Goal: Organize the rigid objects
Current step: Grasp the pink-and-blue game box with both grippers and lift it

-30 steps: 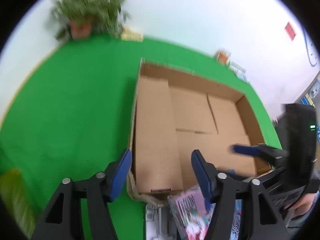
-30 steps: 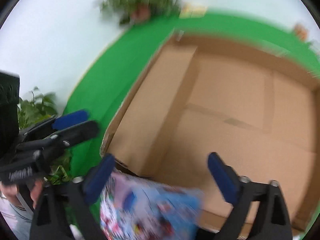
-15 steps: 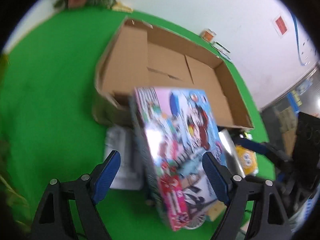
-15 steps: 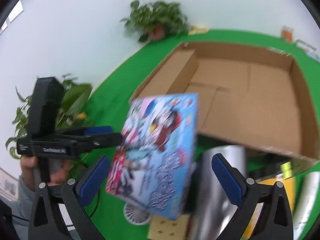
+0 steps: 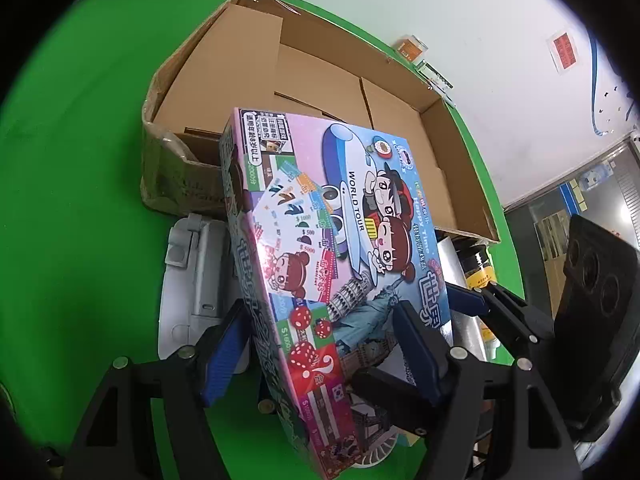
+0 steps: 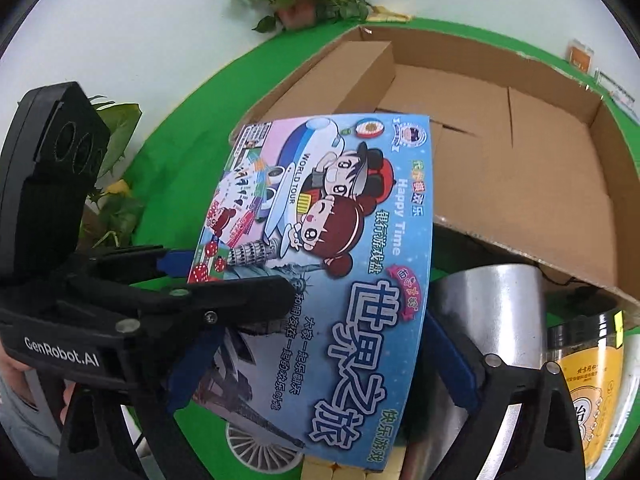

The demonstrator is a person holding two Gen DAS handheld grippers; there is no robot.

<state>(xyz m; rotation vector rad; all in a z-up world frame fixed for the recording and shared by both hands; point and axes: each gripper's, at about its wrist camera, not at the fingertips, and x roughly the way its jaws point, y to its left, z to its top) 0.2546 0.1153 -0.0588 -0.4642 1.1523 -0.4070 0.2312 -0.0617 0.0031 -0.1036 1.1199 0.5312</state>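
Left gripper [image 5: 320,348]: fingers astride game box [image 5: 332,240], contact unclear.
Right gripper [image 6: 320,360]: likewise.
Risk: slip, missing cardboard box [image 6: 520,152].

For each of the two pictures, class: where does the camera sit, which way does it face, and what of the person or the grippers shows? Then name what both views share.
Left wrist: sits on the left gripper, faces down over the game box toward the cardboard box; the right gripper shows at right.
Right wrist: sits on the right gripper, faces down likewise; the left gripper and a hand show at left.
Shared: game box, cardboard box, yellow-labelled jar.
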